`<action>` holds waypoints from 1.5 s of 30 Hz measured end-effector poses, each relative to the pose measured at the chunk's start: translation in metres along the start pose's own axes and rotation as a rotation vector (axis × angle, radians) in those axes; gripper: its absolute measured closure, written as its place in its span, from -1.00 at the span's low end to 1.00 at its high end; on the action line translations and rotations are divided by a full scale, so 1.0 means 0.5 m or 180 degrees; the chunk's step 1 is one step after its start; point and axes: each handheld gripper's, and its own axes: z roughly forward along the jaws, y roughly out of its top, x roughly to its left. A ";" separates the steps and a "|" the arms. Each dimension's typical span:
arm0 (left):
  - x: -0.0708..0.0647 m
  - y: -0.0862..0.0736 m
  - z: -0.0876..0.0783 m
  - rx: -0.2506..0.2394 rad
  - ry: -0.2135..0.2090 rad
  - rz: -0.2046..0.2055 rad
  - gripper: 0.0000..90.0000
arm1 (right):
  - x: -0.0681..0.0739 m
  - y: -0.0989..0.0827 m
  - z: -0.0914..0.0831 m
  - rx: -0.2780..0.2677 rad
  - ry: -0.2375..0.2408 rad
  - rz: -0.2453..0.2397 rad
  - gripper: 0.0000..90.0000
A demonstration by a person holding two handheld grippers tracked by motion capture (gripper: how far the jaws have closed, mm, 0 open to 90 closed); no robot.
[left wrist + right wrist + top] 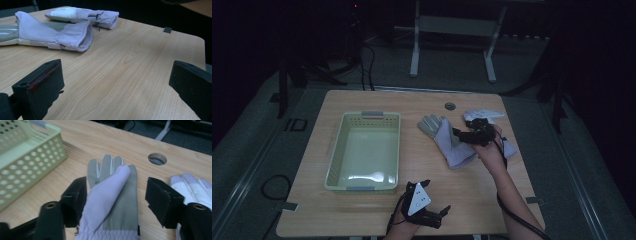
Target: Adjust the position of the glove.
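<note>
Inspector A: Where is the grey-palmed glove [113, 202] found?

Inspector B: It is laid flat on the table [472, 195], right of centre, fingers directed toward the far edge and cuff toward the near edge. In the right gripper view it is seen between the two black jaws of the right gripper [116, 201], with a lilac flap folded over its palm.

Inspector A: How is that gripper set?

Inspector B: The jaws are held partly apart. The left jaw is found at the glove's edge; a gap is seen between the right jaw and the glove. No firm clamp can be confirmed.

Inspector A: And the other gripper?

Inspector B: The left gripper [424, 202] is rested at the near edge of the table, jaws wide apart, nothing between them.

Inspector A: Count of items?

Inspector B: Two gloves are recorded: the grey-palmed one and a second glove [193, 187], white and lilac, just beside it to the right. One pale green basket [337, 155] is noted at the left, well apart from the gloves. Two grippers are logged.
</note>
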 end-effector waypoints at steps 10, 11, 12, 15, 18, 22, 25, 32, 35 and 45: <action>0.000 0.000 -0.001 0.0006 0.0003 -0.0008 -1.00 | 0.001 -0.022 0.083 0.0259 -0.0009 0.0079 -0.08; 0.000 0.000 -0.001 0.0006 0.0002 -0.0004 -1.00 | 0.002 -0.024 0.088 0.0278 -0.0039 0.0061 -0.09; 0.000 0.000 -0.001 0.0006 0.0002 -0.0004 -1.00 | 0.001 -0.027 0.097 0.0313 -0.0069 0.0055 -0.09; 0.001 0.000 -0.001 0.0002 -0.0001 -0.0022 -1.00 | -0.003 -0.034 0.122 0.0394 -0.0105 0.0092 -0.11; 0.002 0.000 0.000 0.0000 -0.0016 -0.0035 -1.00 | -0.005 -0.046 0.143 0.0412 -0.0221 0.0114 -0.08; 0.001 0.000 0.000 0.0000 -0.0021 -0.0028 -1.00 | -0.011 -0.065 0.169 0.0535 -0.0200 0.0246 -0.08; 0.001 0.000 0.000 0.0000 -0.0021 -0.0029 -1.00 | -0.012 -0.068 0.174 0.0603 -0.0173 0.0298 -0.06; 0.001 0.000 0.000 0.0002 -0.0017 -0.0025 -1.00 | -0.002 -0.049 0.186 0.0912 -0.0130 0.0114 0.38; 0.002 0.000 0.000 0.0001 -0.0022 -0.0034 -1.00 | -0.001 -0.046 0.186 0.0951 -0.0076 0.0106 0.60; 0.001 0.000 0.000 -0.0019 -0.0036 -0.0032 -1.00 | -0.001 -0.037 0.141 0.0650 0.0025 0.0729 0.83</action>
